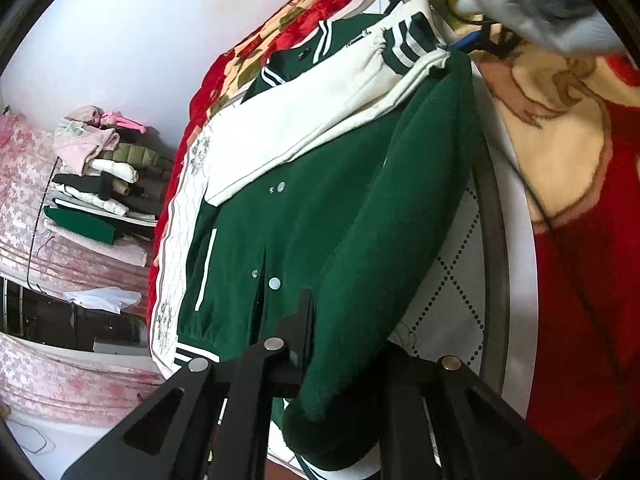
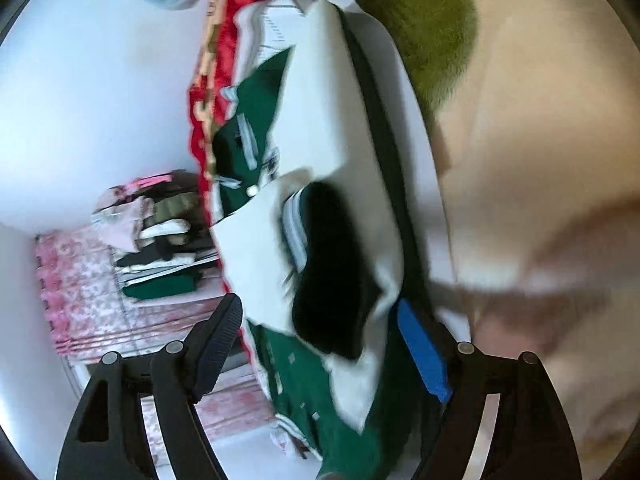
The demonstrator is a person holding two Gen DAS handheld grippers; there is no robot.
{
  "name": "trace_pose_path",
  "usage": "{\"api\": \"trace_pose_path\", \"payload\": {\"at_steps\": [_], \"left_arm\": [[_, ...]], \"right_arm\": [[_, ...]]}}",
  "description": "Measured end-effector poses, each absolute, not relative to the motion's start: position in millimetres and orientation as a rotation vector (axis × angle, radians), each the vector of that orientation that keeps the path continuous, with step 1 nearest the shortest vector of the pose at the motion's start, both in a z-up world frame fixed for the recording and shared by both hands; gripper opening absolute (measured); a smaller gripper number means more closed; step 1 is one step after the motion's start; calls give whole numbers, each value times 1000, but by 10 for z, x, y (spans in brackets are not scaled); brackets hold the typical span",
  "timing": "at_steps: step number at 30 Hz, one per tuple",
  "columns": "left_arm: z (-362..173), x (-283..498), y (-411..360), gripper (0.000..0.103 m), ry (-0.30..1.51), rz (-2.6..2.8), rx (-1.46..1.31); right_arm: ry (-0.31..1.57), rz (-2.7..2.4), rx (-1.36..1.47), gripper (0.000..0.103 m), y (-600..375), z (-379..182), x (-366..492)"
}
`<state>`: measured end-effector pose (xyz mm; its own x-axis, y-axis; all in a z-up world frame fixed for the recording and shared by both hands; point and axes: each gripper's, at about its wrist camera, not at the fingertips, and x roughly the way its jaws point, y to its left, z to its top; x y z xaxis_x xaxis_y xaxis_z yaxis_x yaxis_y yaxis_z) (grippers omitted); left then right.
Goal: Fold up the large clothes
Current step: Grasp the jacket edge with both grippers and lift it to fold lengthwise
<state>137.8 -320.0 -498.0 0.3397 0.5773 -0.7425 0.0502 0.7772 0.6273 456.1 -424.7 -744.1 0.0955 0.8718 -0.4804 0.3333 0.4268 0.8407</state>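
Observation:
A green varsity jacket (image 1: 304, 224) with white sleeves and snap buttons lies on a quilted white mat (image 1: 452, 296) over a red floral blanket. One white sleeve (image 1: 304, 128) is folded across its chest. My left gripper (image 1: 340, 340) is shut on the jacket's green side fold and lifts it over the body. My right gripper (image 2: 320, 344) is open; its jaws stand wide on either side of the white sleeve with the striped cuff (image 2: 320, 264), not pinching it. The right gripper also shows in the left wrist view (image 1: 464, 46) at the far cuff. The right wrist view is blurred.
A stack of folded clothes (image 1: 100, 184) sits on a pink patterned bed (image 1: 60, 248) to the left, also in the right wrist view (image 2: 160, 248). A red and cream floral blanket (image 1: 580, 200) spreads under the mat. A white wall (image 1: 140, 40) stands behind.

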Motion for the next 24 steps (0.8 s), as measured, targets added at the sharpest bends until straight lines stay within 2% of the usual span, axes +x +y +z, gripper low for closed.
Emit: {"api": "trace_pose_path", "payload": {"at_steps": [9,11,14,16,24], "left_arm": [[-4969,1409,-3049,7,1214,334,526],[-4975,1399,-3013,7,1218,316,510],[-4890,1391,-2901,7,1221,279,467],[-4809,1398,-2808,7,1220,264,435],[-4372,1444,-2136,7,1195,240,343]], "right_arm": [[1551,471,968,76,-3927,-7535,4739],[1548,454,949,39,-3853,-7538,4763],[1506,420,966,20,-3776,-7438,4773],[1471,405,935,15,-3663,-7209,4775],[1406,392,865,14,-3192,-6259,4848]]}}
